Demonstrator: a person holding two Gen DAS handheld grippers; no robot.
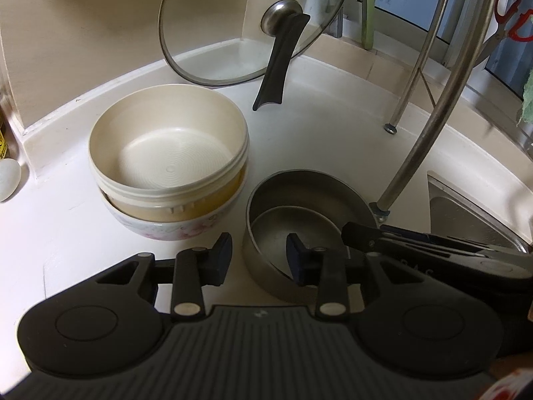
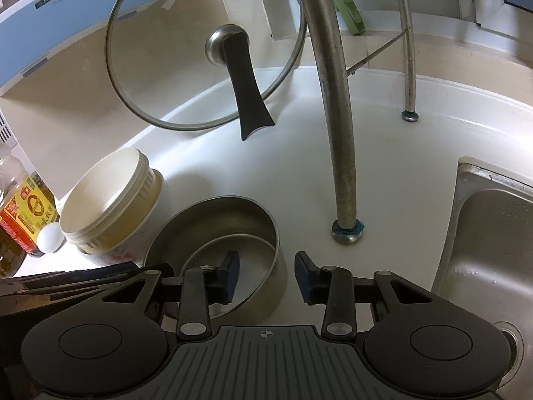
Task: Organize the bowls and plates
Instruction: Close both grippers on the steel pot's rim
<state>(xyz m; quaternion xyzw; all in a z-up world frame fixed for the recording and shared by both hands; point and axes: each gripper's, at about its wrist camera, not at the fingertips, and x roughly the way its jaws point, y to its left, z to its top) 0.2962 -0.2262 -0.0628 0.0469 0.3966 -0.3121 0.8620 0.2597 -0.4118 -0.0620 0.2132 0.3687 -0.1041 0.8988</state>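
A: Stock on the counter [image 1: 333, 110]?
B: Item one: steel bowls [image 1: 309, 206], small nested in large, lower centre of the left view. Item two: cream bowl [image 1: 166, 140] stacked in a floral bowl [image 1: 173, 226], just left of the steel pair. No plates in sight.

A: Progress?
B: By my reading, both stacks are formed; moving them to a final place is what remains. Where that place is, I cannot tell.

A: Left tongs [image 1: 259, 260]?
B: Partly apart, clamped on nothing. The steel pair's left wall stands between the pads; the right pad hangs inside the bowl.

A: Right tongs [image 2: 267, 275]?
B: Likewise partly apart and empty, astride the right wall, the left pad inside the bowl. I cannot tell whether any pad touches metal.

A: Other items?
B: Glass lid [image 2: 206, 50] leaning, upper centre; sink [image 2: 493, 233] at right.
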